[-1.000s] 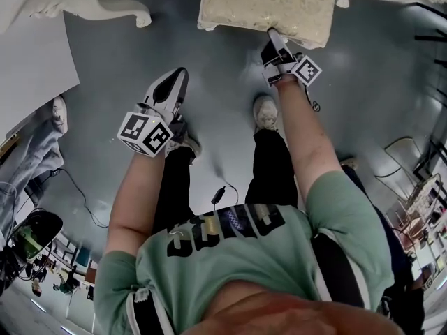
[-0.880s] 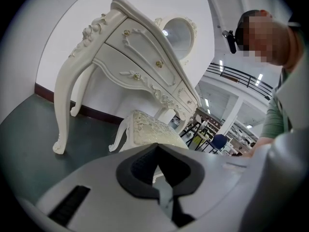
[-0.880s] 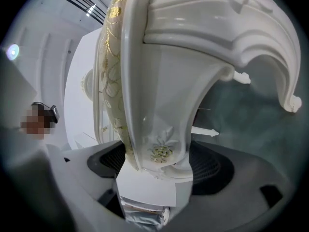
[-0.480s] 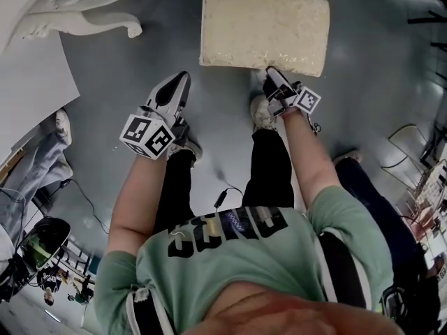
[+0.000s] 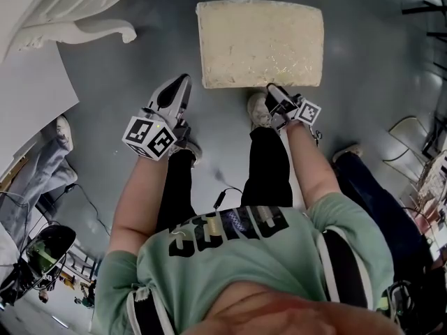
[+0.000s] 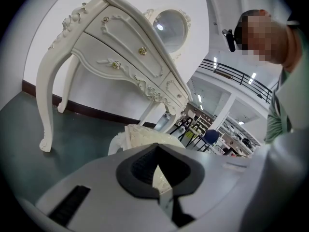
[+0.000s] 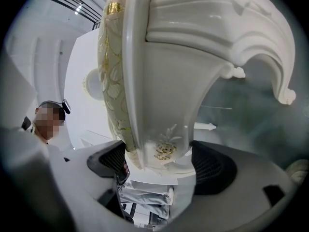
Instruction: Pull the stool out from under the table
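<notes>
Stool (image 5: 260, 42) rim tight between right tongs (image 5: 276, 95) — shirt lettering (image 5: 223, 230) illegible.

Glossy grey-green floor (image 5: 377, 61): a cream fabric-topped rectangular stool (image 5: 260, 44) stands on it at 12 o'clock. A white carved table leg (image 5: 84, 30) stands at 10 o'clock, well apart from the stool. A thin black cable (image 5: 218, 199) lies near centre.

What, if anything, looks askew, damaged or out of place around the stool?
Nothing stands out. The stool stands flat on the grey floor, its cushion whole, with the right gripper clamped on its near edge. Only a loose cable lies between the person's legs.
</notes>
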Available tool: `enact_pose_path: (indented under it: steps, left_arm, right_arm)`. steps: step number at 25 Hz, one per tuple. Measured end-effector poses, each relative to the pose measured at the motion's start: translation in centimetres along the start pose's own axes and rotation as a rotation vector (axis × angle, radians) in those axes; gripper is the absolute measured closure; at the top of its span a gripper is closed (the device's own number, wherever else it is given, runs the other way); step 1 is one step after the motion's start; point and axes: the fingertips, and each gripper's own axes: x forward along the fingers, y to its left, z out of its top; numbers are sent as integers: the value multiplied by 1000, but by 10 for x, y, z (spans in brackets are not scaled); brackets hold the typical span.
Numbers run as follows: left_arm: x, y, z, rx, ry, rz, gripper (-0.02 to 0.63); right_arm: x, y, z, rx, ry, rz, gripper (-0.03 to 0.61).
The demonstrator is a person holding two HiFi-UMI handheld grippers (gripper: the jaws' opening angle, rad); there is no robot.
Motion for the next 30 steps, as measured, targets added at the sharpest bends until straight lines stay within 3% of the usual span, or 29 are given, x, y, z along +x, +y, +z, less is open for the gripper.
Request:
enact_pose_path:
  steps: [9, 12, 15, 19, 23, 30]
  left_arm:
    - [-12, -32, 29, 1, -43, -18, 615]
    - [-23, -43, 44, 3, -60, -17, 615]
    - [-36, -54, 59, 9, -74, -13, 615]
    - [-48, -73, 81, 17, -88, -18, 615]
    - [-68, -89, 108, 19, -109, -25, 615]
    - [-55, -150, 185, 51, -146, -30, 615]
  right_arm:
    - [-12, 0, -8, 54, 15, -143, 156]
    - [-22, 6, -31, 62, 99, -208, 156]
    - [-37, 22, -53, 67, 142, -252, 158]
    - [-38, 66, -53, 25, 135, -238, 158]
    - [-16, 116, -39, -38, 121, -214, 158]
    - [15, 217, 59, -159, 88, -156, 187]
